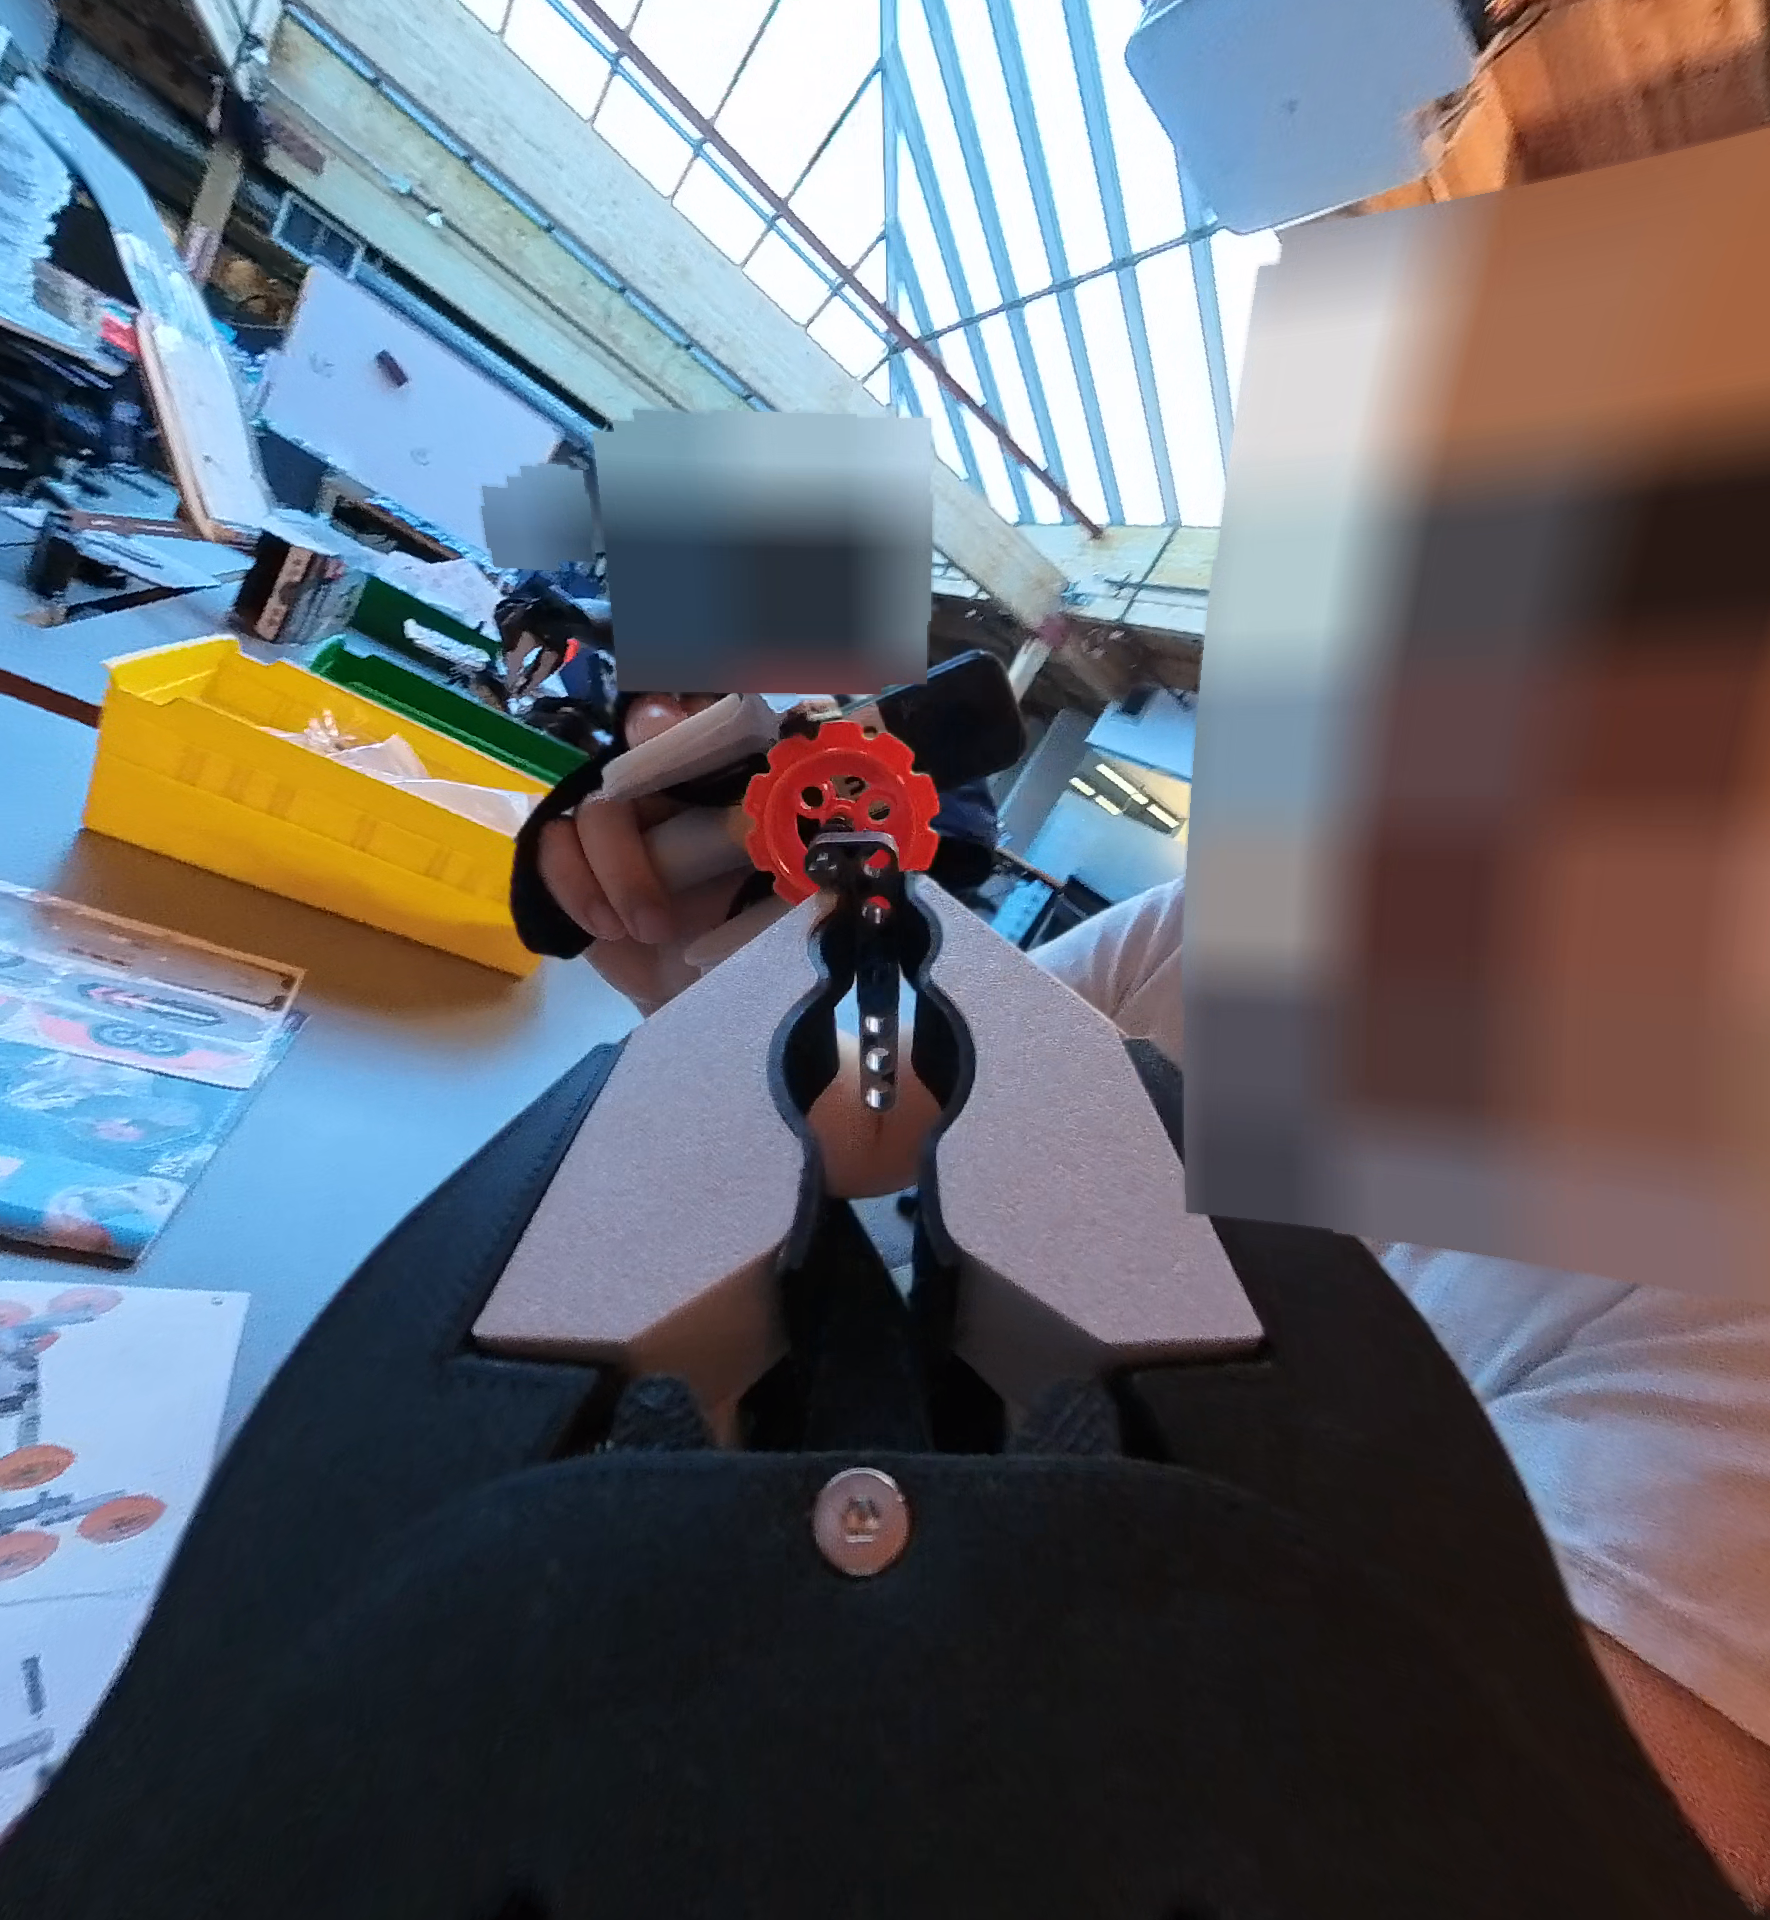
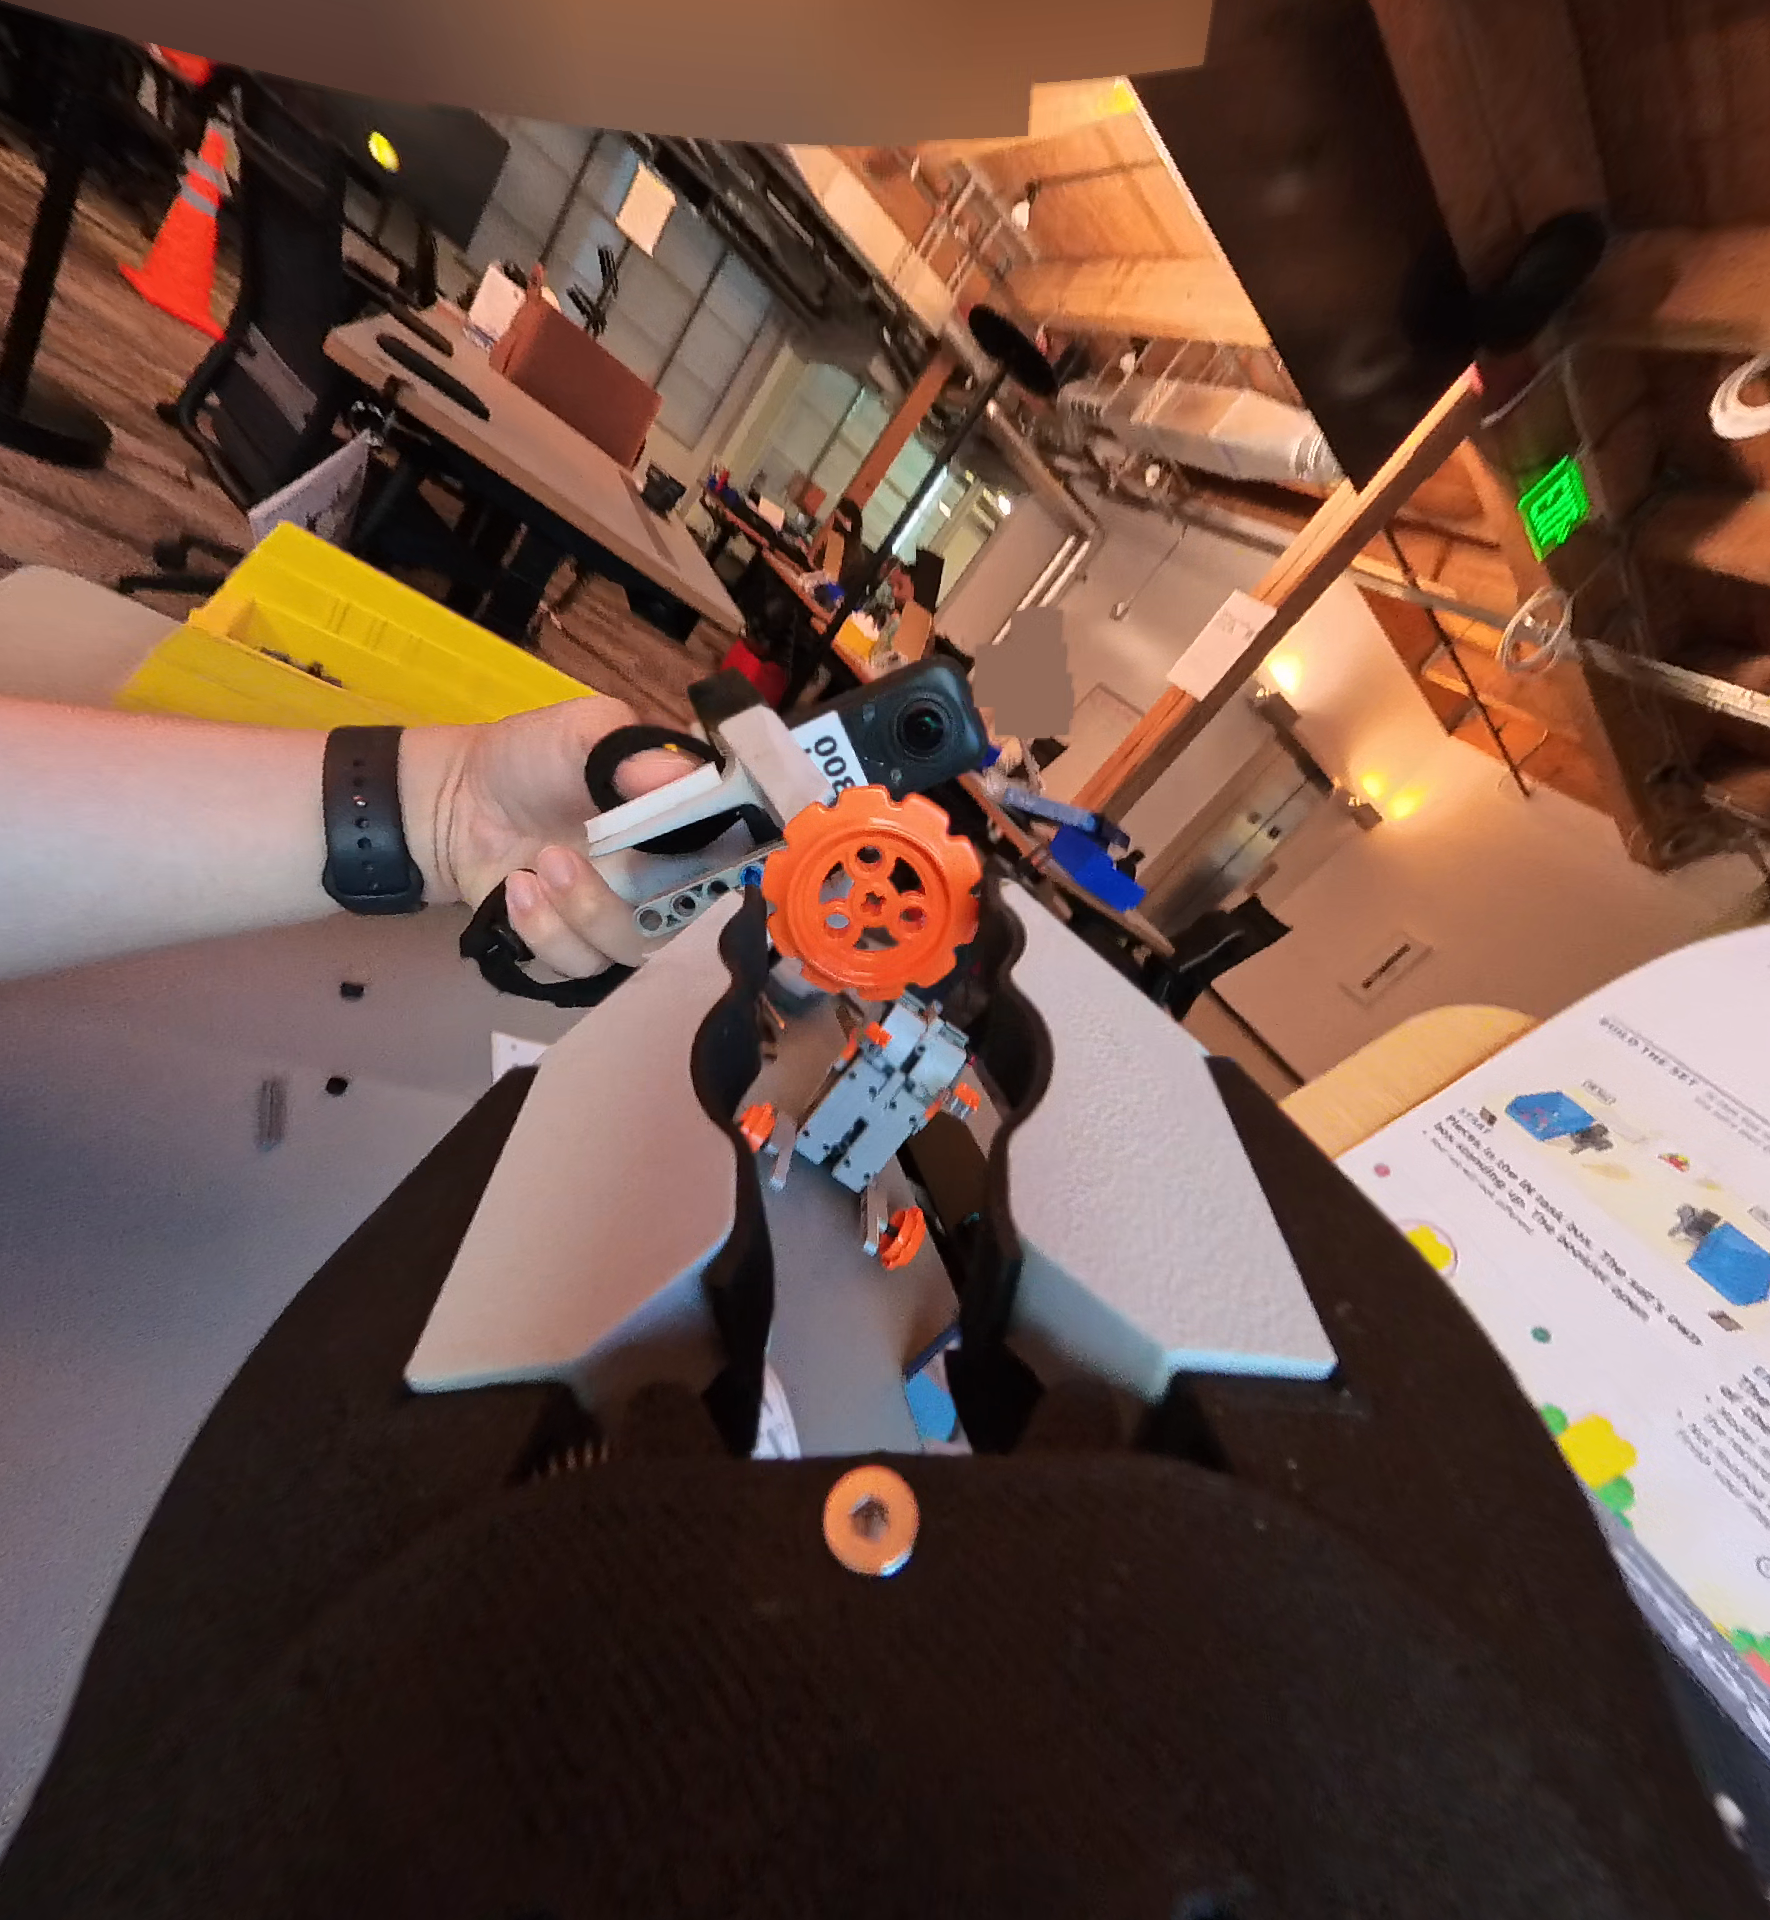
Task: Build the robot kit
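My left gripper (image 1: 873, 935) is shut on a dark perforated beam (image 1: 876, 1023) that runs forward between its fingers. An orange toothed wheel (image 1: 839, 810) sits at the beam's far end. In the right wrist view the same kind of wheel (image 2: 870, 894) sits between the tips of my right gripper (image 2: 873, 940), whose pads press its two sides. The left gripper (image 2: 673, 816), held by a hand with a black wristband, reaches the wheel from behind with a grey beam (image 2: 689, 902). A grey brick assembly (image 2: 881, 1107) with small orange parts shows lower between the right fingers.
A yellow bin (image 1: 289, 800) and a green bin (image 1: 445, 712) stand on the grey table (image 1: 393, 1091) at the left. Printed instruction sheets (image 1: 81, 1049) lie nearer. In the right wrist view a yellow bin (image 2: 341, 634), small dark loose pieces (image 2: 337, 1086) and a printed sheet (image 2: 1639, 1247) show. My two grippers' fingertips are within a few centimetres of each other.
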`<state>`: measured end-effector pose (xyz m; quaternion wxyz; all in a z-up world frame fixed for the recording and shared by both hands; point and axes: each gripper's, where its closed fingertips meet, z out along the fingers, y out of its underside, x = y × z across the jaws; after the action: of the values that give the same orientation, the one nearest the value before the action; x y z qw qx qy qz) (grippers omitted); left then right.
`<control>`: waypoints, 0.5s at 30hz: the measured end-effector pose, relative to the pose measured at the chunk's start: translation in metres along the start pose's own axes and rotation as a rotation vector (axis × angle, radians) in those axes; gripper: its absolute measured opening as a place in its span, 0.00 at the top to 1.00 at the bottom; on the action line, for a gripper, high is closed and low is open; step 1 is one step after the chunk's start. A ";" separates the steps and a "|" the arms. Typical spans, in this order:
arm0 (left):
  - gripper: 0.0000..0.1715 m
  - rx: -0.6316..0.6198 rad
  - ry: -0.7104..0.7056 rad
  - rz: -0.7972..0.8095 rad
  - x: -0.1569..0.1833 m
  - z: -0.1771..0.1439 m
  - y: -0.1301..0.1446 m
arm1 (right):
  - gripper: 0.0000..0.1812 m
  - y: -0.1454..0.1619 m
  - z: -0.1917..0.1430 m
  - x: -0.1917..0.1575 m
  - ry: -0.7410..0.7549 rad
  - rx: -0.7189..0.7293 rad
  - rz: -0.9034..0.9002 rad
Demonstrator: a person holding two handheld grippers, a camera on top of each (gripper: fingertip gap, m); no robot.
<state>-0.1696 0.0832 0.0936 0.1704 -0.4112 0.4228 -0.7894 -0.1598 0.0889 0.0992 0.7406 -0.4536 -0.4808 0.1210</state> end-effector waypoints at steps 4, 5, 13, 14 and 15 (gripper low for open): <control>0.98 -0.060 -0.080 0.054 0.003 0.008 0.002 | 0.78 -0.005 -0.008 -0.001 -0.014 0.128 -0.012; 0.98 -0.076 -0.101 0.067 0.004 0.011 0.003 | 0.78 -0.006 -0.010 -0.001 -0.012 0.155 -0.026; 0.98 -0.146 -0.219 0.158 0.010 0.021 0.003 | 0.78 -0.015 -0.016 0.000 0.033 0.226 -0.084; 0.98 -0.143 -0.212 0.154 0.011 0.020 0.003 | 0.78 -0.015 -0.015 0.000 0.032 0.227 -0.080; 0.98 -0.138 -0.209 0.150 0.010 0.019 0.003 | 0.78 -0.014 -0.014 0.000 0.032 0.223 -0.074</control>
<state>-0.1607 0.0646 0.1019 0.2432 -0.4690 0.4857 -0.6964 -0.1516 0.0733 0.1082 0.7980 -0.3524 -0.4687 0.1390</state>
